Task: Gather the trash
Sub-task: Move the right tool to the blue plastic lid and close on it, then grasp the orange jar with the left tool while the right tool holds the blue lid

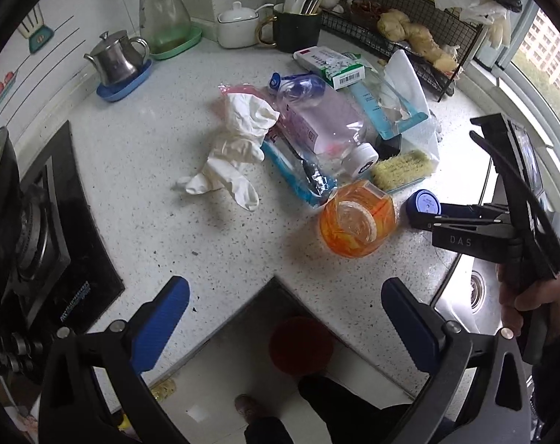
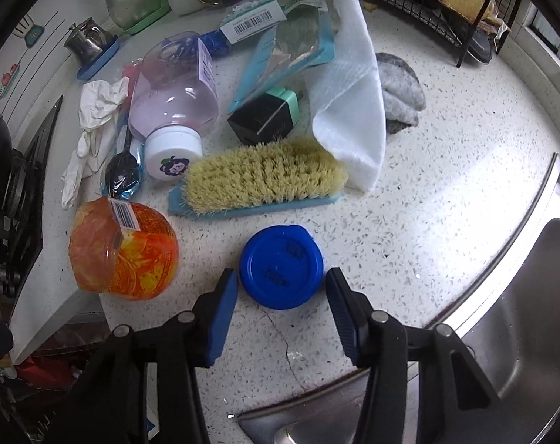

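Blue lid [image 2: 281, 266] lies flat on the speckled tabletop [image 2: 446, 199], just in front of the scrub brush [image 2: 263, 179] and beside the orange jar [image 2: 122, 246], which lies on its side near the tabletop edge.

Right tool [image 2: 282, 290]: lowered to the tabletop, fingers spread, one blue pad on each side of the lid. Whether the pads touch the lid cannot be told. In the left wrist view this tool [image 1: 424, 218] reaches in from the sink side, held by a hand [image 1: 531, 296]; its body carries the letters "DAS".

Left tool [image 1: 285, 312]: held above the tabletop corner, fingers spread wide, pinching nothing.

Readable markings: barcode labels on the orange jar and on a white packet [image 2: 252, 22]. A purple cartoon figure is printed on the white cap of the pink bottle [image 2: 172, 100]. Embossed text on the lid is not legible.
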`<action>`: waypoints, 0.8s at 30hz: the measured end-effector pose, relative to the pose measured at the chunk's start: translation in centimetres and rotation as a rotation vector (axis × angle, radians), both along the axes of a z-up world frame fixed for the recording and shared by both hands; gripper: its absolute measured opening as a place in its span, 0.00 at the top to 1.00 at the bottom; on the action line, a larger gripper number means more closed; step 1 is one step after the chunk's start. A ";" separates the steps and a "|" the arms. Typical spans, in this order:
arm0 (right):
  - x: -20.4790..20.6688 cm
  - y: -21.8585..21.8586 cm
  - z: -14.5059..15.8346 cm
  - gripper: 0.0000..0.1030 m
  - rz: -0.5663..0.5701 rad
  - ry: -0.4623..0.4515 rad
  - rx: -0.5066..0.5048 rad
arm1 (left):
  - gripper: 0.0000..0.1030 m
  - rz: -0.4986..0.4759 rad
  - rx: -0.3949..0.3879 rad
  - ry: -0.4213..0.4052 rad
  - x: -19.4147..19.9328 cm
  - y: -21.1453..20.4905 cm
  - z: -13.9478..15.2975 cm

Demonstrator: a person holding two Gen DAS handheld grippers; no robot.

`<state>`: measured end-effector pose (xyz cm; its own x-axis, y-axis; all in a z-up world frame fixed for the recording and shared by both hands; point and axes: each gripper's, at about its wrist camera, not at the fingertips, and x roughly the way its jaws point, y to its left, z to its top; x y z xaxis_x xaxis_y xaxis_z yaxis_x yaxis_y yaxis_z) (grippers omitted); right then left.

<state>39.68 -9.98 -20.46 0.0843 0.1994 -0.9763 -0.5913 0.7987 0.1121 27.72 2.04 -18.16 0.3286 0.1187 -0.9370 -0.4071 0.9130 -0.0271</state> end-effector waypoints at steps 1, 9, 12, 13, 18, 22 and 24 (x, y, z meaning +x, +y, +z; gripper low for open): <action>0.2 0.0 0.1 0.56 0.002 -0.002 -0.001 | 0.00 -0.003 0.003 0.004 0.1 0.0 -0.1; 0.2 1.1 -1.0 0.58 0.027 -0.024 0.007 | 0.00 -0.010 0.017 0.014 1.1 0.0 -0.4; -0.8 0.9 -0.8 0.58 0.039 -0.021 0.017 | 0.00 -0.018 0.023 0.015 1.6 -0.1 -0.6; -1.3 0.9 -1.0 0.58 0.043 -0.024 0.019 | 0.00 -0.023 0.023 0.015 1.9 -0.2 -0.7; -3.0 -0.6 0.5 0.58 0.051 -0.046 0.026 | 0.00 -0.039 0.016 0.020 3.0 -0.3 -1.4; -3.0 -1.7 1.4 0.58 0.043 -0.046 0.035 | 0.00 -0.057 0.006 0.034 4.4 -0.5 -2.4; -3.2 -2.2 1.8 0.58 0.040 -0.049 0.037 | 0.00 -0.072 0.008 0.044 5.3 -0.7 -3.0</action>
